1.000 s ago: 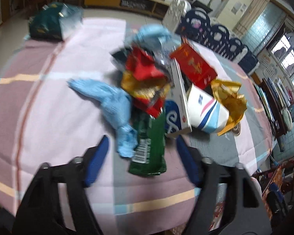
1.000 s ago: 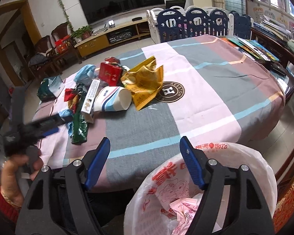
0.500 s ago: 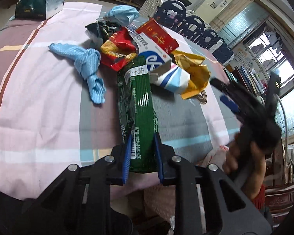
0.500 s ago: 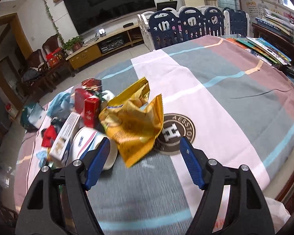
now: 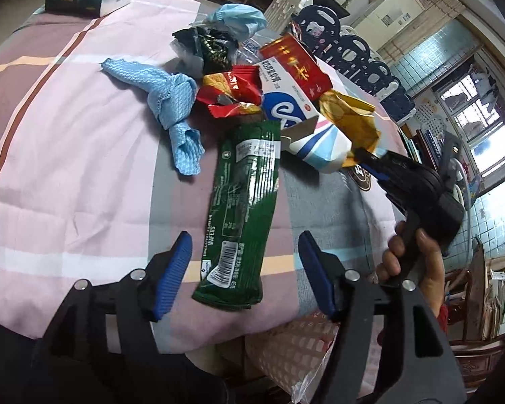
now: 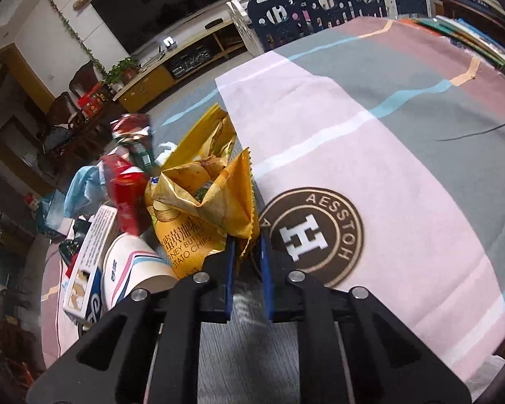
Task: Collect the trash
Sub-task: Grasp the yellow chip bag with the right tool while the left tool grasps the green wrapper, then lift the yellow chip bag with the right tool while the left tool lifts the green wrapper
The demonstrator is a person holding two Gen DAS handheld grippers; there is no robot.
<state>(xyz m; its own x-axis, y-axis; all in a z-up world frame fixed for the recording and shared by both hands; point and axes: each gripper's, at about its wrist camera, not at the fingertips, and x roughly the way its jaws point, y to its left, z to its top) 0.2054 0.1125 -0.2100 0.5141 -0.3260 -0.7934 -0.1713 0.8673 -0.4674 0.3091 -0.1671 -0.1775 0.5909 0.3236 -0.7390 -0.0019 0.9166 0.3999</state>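
The left claw (image 5: 244,269) stands wide apart above the near edge of the worktop (image 5: 67,175), which is covered in a pink, grey and mauve striped cloth. Between its blue pads, touching neither, the long green foil wafer wrapper (image 5: 242,215) hangs tilted; whether its lower end touches the cloth cannot be told. Its long axis runs away from the claw toward the litter heap. A white plastic trash bag (image 5: 296,353) sits below that near edge.

The right claw (image 6: 247,259) is closed on the lower corner of the crumpled yellow crisp bag (image 6: 202,208), which lies at the heap's right side beside a white paper cup (image 6: 134,269). The bag rises straight ahead of the right claw, so lifting it seems to be the next move.
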